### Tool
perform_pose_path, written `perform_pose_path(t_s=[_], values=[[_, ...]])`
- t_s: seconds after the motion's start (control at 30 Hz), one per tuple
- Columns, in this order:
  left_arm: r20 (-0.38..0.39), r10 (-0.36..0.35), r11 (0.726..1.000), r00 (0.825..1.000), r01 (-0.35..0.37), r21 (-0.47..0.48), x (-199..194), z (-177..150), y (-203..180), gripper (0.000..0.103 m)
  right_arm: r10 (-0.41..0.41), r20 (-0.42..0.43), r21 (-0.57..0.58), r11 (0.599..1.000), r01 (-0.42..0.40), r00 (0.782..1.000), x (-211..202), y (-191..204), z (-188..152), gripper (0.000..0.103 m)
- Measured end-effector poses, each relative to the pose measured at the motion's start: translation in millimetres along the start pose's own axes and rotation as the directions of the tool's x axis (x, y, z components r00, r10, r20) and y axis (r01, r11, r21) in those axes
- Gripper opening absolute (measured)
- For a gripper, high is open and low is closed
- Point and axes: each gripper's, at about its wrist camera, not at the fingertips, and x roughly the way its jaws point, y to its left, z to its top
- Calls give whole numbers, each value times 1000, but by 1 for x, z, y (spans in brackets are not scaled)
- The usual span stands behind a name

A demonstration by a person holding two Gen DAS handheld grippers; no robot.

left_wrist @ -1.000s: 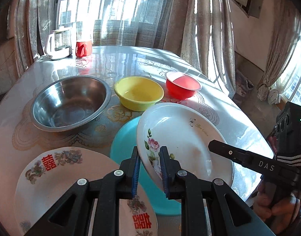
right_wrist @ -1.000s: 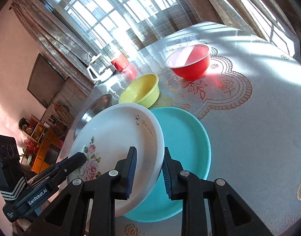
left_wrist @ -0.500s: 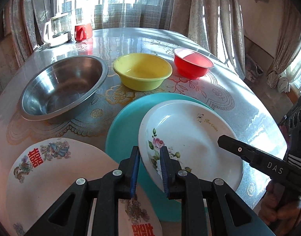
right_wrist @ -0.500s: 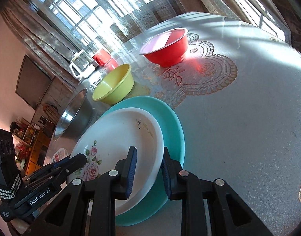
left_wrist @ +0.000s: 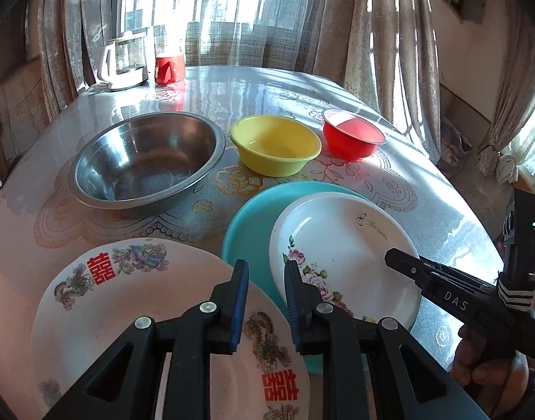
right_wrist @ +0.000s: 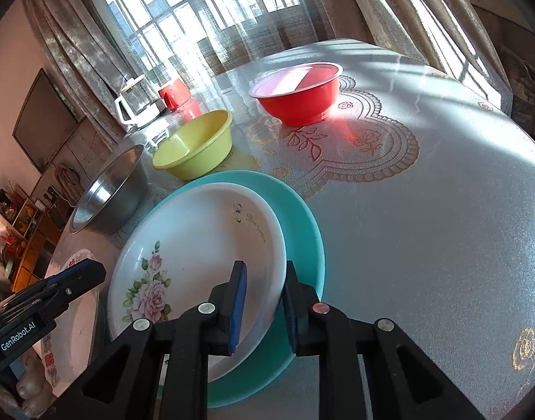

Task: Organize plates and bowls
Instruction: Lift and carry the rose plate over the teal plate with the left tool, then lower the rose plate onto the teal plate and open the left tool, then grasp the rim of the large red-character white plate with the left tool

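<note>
Stacking: white plate lies inside the teal plate, shifted toward its near side, at the near edge of the table.
Right gripper: fingers pinching the near rim of the white plate, one inside it, one outside.
Left gripper: fingers a narrow gap apart, nothing between them, over the seam between the teal plate and the dragon plate.
Done: two plates nested.
Left: by my reading, the dragon plate lies alone beside the stack, and the steel bowl, yellow bowl and red bowl stand separately in a row behind.
Around: kettle and red mug at the far edge, well apart.
Obstacles: none between plates; the two grippers work close together.
</note>
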Motion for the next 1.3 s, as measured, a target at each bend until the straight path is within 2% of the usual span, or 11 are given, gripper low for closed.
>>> perform_pose_path(t_s=[0.57, 1.03, 1.2, 1.3], values=[[34, 0, 997, 999, 3, -82, -27, -20, 28, 20, -85, 11, -76, 993, 85, 996, 6, 17, 2, 17], [43, 55, 984, 998, -47, -169, -39, -35, 64, 22, -72, 10, -63, 995, 72, 997, 5, 16, 1, 19], [42, 69, 980, 997, -60, -192, -42, -42, 75, 22, -39, -9, -31, 999, 39, 999, 2, 12, 0, 22], [44, 80, 976, 996, -70, -206, -44, -45, 82, 22, -55, -1, -64, 996, 55, 998, 0, 17, -4, 22]])
